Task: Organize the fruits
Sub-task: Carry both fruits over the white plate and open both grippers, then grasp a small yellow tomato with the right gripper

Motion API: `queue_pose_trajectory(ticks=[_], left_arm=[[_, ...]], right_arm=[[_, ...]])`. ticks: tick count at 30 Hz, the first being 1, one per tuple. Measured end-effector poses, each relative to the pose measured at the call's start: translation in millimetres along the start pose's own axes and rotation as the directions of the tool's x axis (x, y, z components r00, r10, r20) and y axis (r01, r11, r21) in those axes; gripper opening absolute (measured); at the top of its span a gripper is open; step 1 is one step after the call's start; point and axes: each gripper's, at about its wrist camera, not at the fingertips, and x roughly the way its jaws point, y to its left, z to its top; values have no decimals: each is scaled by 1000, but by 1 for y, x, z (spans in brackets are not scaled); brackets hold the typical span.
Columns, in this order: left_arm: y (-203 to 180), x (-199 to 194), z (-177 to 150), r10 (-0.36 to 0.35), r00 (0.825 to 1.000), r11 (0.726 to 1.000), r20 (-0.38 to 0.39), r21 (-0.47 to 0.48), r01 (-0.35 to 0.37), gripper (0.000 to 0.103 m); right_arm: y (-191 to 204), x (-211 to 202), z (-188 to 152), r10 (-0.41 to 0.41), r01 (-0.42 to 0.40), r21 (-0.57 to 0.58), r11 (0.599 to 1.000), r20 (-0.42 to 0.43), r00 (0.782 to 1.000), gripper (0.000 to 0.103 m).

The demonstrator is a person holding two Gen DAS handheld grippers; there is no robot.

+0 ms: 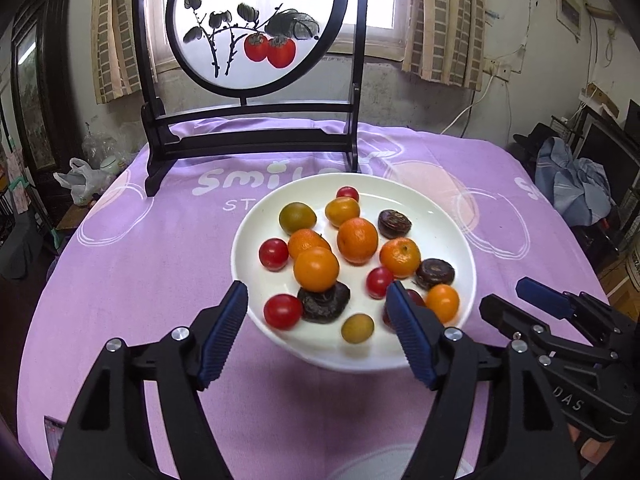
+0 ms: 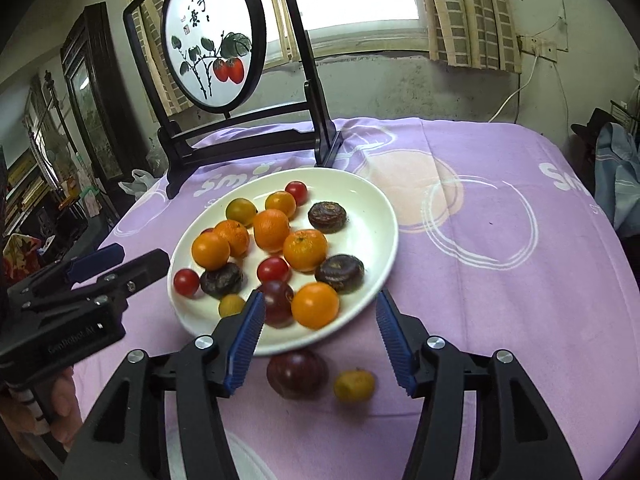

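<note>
A white plate (image 1: 448,216) (image 2: 376,216) on the purple tablecloth holds several oranges (image 1: 357,240), red cherry tomatoes (image 1: 273,254), dark wrinkled fruits (image 1: 323,302) and small yellow-green fruits (image 1: 357,328). In the right wrist view a dark purple tomato (image 2: 297,374) and a small yellow fruit (image 2: 354,385) lie on the cloth just in front of the plate. My left gripper (image 1: 316,296) is open and empty over the plate's near rim. My right gripper (image 2: 320,304) is open and empty above the plate's near edge; it also shows in the left wrist view (image 1: 516,300).
A black wooden stand with a round painted screen (image 1: 250,24) (image 2: 214,36) stands at the table's far side behind the plate. The purple cloth (image 2: 500,280) stretches to the right of the plate. Clutter lies beyond the table's edges.
</note>
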Motion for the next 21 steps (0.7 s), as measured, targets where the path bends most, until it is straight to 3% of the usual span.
queue_pose_trajectory(ticks=[7,21], left_arm=[[-7,-16,-24,-23,1000,1000,-5,18,23,78],[-15,-26,-68,-54,998,997,-37,50,56,81]], right_arm=[[-12,-18,-29,-8,8,-4,1000,-20,1000,60],[-38,-31,-66,-50,50,-5,999,-71,996,62]])
